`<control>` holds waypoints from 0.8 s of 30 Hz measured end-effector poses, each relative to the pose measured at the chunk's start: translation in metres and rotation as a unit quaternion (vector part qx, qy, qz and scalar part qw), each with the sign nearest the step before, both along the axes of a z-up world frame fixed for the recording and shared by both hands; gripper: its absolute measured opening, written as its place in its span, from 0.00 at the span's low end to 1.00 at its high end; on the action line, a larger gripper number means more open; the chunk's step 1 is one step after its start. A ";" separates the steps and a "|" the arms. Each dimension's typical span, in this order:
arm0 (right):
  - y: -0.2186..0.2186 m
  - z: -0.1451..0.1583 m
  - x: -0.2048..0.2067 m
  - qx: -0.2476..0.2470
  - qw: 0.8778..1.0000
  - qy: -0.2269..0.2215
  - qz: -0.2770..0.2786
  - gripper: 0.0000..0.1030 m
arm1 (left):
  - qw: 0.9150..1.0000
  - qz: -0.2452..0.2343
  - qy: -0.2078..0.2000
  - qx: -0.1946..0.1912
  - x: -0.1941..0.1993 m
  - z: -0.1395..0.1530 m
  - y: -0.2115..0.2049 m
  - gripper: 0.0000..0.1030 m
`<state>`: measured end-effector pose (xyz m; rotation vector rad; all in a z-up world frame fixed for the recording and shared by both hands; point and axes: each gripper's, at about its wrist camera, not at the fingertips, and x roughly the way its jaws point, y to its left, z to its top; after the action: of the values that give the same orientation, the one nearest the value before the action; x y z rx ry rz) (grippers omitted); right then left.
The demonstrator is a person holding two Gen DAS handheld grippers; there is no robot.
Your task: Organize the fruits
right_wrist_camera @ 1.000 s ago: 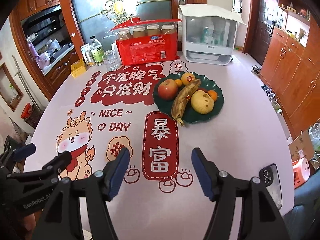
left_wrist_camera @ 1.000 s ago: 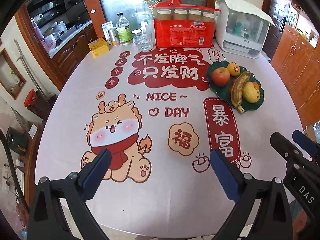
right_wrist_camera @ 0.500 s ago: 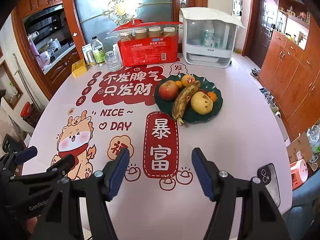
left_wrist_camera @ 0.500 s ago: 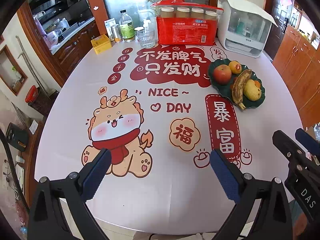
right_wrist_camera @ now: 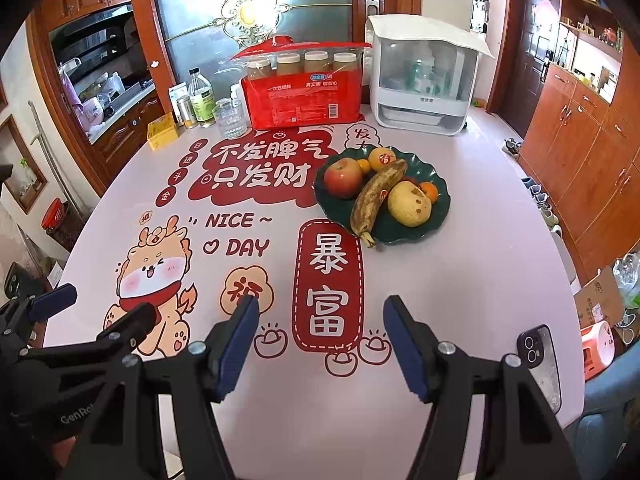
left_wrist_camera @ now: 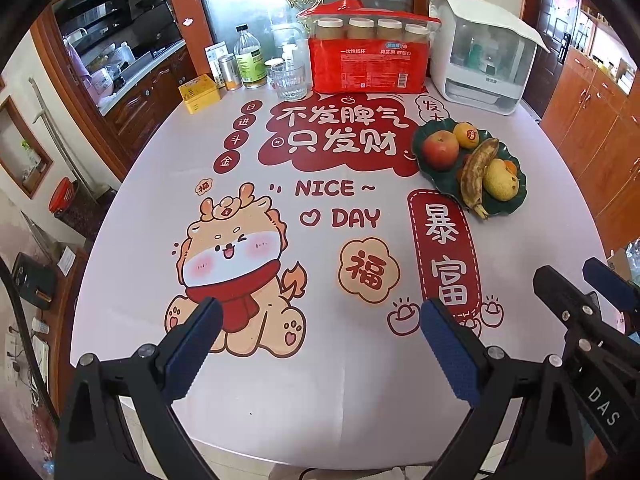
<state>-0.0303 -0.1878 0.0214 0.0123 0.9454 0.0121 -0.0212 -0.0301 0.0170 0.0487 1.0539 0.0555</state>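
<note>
Round bench [right_wrist_camera: 480, 280] with a printed cloth, seen from the near edge; boxes, bottles and a glass stand along its far side at the top of the frame. Right of centre lies a dark green plate [right_wrist_camera: 438, 216], and all the fruit in view rests on it: a browned banana [right_wrist_camera: 376, 196] laid across the middle, a red apple [right_wrist_camera: 342, 178] at its upper left, a yellow pear [right_wrist_camera: 408, 204] at its lower right, an orange with a sticker [right_wrist_camera: 382, 158] at the top, and small tangerines [right_wrist_camera: 430, 190] tucked between. No fruit lies loose on the cloth. This fits either fruit already gathered or fruit waiting to be sorted off the plate. Left tongs [left_wrist_camera: 320, 344] and right tongs [right_wrist_camera: 320, 340], at the lower frame, are spread wide and hold nothing, well apart from the plate.
</note>
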 end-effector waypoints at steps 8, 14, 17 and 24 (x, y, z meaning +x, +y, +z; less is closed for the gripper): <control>0.002 -0.002 0.000 -0.001 1.000 0.001 0.001 0.63 | 1.000 0.001 0.000 -0.002 -0.001 0.000 0.002 0.95; 0.007 -0.004 -0.004 -0.002 1.000 0.000 0.003 0.63 | 1.000 -0.001 0.000 -0.004 -0.003 0.000 0.009 0.95; 0.008 -0.004 -0.005 -0.002 1.000 0.000 0.002 0.63 | 1.000 -0.001 0.000 -0.004 -0.003 -0.001 0.009 0.95; 0.006 -0.004 -0.004 -0.001 1.000 0.000 0.002 0.63 | 1.000 -0.003 -0.001 -0.007 -0.004 -0.001 0.009 0.95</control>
<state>-0.0340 -0.1814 0.0175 0.0082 0.9454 0.0138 -0.0254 -0.0211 0.0164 0.0388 1.0528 0.0422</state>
